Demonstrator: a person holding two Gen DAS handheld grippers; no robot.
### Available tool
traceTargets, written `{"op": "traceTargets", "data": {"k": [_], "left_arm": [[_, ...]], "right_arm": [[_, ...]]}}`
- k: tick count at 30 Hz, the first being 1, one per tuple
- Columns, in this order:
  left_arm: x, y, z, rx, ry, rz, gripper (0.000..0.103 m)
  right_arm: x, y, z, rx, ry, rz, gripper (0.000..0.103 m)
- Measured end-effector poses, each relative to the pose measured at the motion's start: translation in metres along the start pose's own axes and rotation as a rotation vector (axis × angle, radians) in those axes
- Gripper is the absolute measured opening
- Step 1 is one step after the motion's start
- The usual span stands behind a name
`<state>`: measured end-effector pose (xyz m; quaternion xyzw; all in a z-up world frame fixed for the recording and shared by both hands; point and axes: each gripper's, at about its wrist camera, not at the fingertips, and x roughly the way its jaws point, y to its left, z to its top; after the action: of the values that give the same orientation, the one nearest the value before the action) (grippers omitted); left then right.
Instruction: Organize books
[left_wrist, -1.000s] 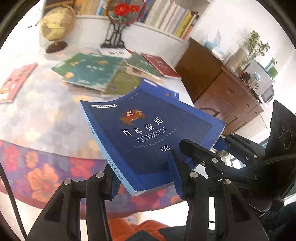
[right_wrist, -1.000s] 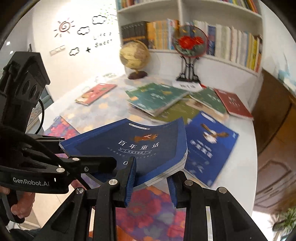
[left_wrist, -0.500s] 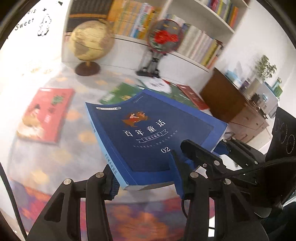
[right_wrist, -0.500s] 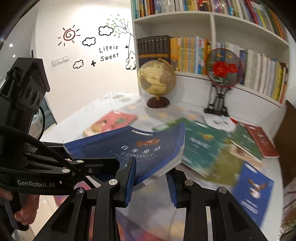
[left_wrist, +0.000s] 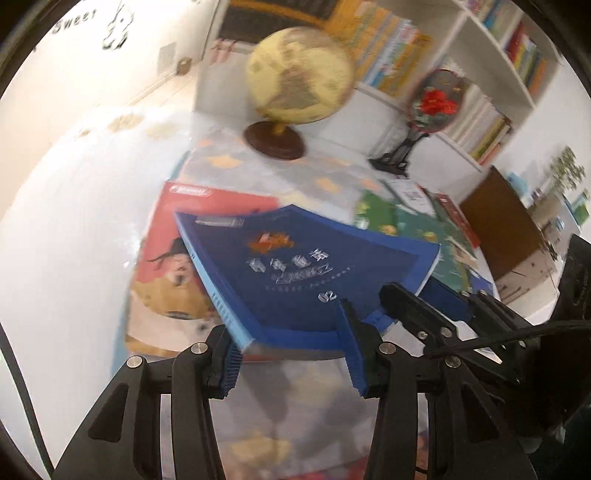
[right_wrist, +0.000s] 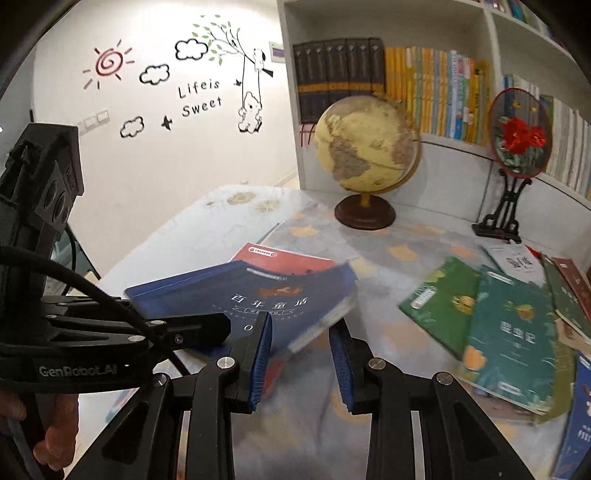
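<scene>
A dark blue book (left_wrist: 295, 273) with white Chinese title and "02" is held flat in the air by both grippers. My left gripper (left_wrist: 290, 343) is shut on its near edge. My right gripper (right_wrist: 301, 343) is shut on its right corner; the book also shows in the right wrist view (right_wrist: 258, 299). Right under it lies a red book (left_wrist: 173, 273) on the table, whose top shows in the right wrist view (right_wrist: 288, 258). Several green books (right_wrist: 491, 321) lie scattered at the right.
A globe (right_wrist: 367, 147) on a wooden foot stands at the back of the table. A red flower fan on a black stand (right_wrist: 517, 140) stands to its right, before the white bookshelf (right_wrist: 443, 144). A brown cabinet (left_wrist: 506, 221) is beyond the table's right edge.
Both grippers have carried the blue book leftward across the table, from over the green books to above the red book. The grip on the book is unchanged.
</scene>
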<state>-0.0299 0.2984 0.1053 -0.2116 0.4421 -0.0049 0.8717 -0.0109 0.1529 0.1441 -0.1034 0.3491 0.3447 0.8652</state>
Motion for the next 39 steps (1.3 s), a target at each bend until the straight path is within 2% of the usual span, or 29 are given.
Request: {"op": "traceTargets", "data": {"k": [7,10,13,17,21,23,24,27,29,32,39], "left_arm": [[0.013,0.059,0.000,-0.105,0.016,-0.007,0.043],[0.020,0.072,0.000,-0.123,0.029,-0.009,0.043],[0.031,0.081,-0.003,-0.127,0.062,0.012,0.043],[0.033,0.096,-0.009,-0.158,0.062,0.011,0.043],[0.028,0.119,-0.014,-0.210,0.054,0.030,0.043],[0.032,0.126,-0.009,-0.233,0.059,0.025,0.043],[0.033,0.127,-0.007,-0.238,0.055,0.010,0.043],[0.042,0.121,0.001,-0.234,0.055,-0.030,0.043],[0.051,0.112,0.005,-0.205,0.072,-0.036,0.044],[0.065,0.108,0.005,-0.198,0.110,-0.052,0.044],[0.057,0.117,-0.003,-0.236,0.115,-0.048,0.046]], "right_arm": [[0.040,0.036,-0.007,-0.006,0.071,-0.008,0.031],[0.053,0.047,-0.015,-0.025,0.103,0.002,0.031],[0.057,0.061,-0.019,-0.072,0.088,-0.003,0.031],[0.063,0.067,-0.022,-0.097,0.113,0.005,0.031],[0.071,0.037,-0.015,-0.031,0.122,-0.036,0.031],[0.090,0.004,-0.007,0.057,0.167,-0.057,0.031],[0.099,-0.010,-0.004,0.101,0.191,-0.052,0.031],[0.139,-0.057,-0.001,0.272,0.293,0.042,0.031],[0.159,-0.076,-0.002,0.339,0.336,0.043,0.031],[0.171,-0.083,-0.004,0.386,0.369,0.097,0.032],[0.153,-0.055,-0.009,0.286,0.393,0.108,0.033]]}}
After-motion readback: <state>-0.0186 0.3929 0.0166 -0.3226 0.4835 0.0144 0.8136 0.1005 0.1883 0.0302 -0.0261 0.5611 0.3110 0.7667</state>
